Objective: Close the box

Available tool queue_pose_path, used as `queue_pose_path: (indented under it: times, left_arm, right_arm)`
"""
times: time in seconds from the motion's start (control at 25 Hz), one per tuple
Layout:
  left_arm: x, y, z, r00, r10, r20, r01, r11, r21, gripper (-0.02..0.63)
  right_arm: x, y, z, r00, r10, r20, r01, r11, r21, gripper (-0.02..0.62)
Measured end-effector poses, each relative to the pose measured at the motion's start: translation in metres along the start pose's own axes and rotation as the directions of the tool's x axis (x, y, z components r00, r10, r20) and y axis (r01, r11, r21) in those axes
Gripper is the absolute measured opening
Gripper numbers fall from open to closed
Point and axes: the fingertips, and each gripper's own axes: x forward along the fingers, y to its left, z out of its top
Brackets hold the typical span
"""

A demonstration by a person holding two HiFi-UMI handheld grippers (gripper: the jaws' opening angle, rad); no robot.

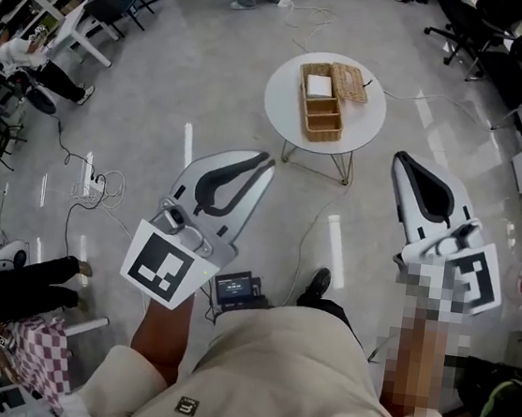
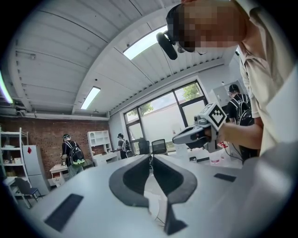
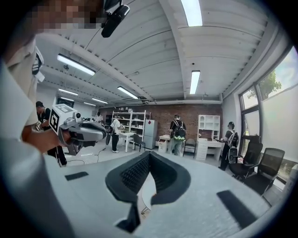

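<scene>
A wicker box (image 1: 323,102) sits open on a small round white table (image 1: 282,111), which stands on a pale glossy floor (image 1: 211,74). The left gripper (image 1: 266,160) and right gripper (image 1: 401,160) point forward, well short of the table, jaws together and empty. Only the head view shows the box. The gripper views show a brick wall (image 3: 163,114) and standing people (image 3: 178,135).

Brick wall (image 3: 163,113), white shelves (image 3: 132,122), grey floor (image 1: 210,83), strip lights (image 3: 194,82).
</scene>
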Motion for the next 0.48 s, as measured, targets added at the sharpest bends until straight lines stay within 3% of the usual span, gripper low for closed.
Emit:
queue_pose_path:
  times: [0.48]
  left_arm:
    - [0.065,0.014,0.012,1.000,0.009,-0.012,-0.009,1.000,0.025,0.022]
  right_arm:
    - [0.021,-0.062,-0.001,0.999,0.022,0.026,-0.023,1.000,0.006,-0.006]
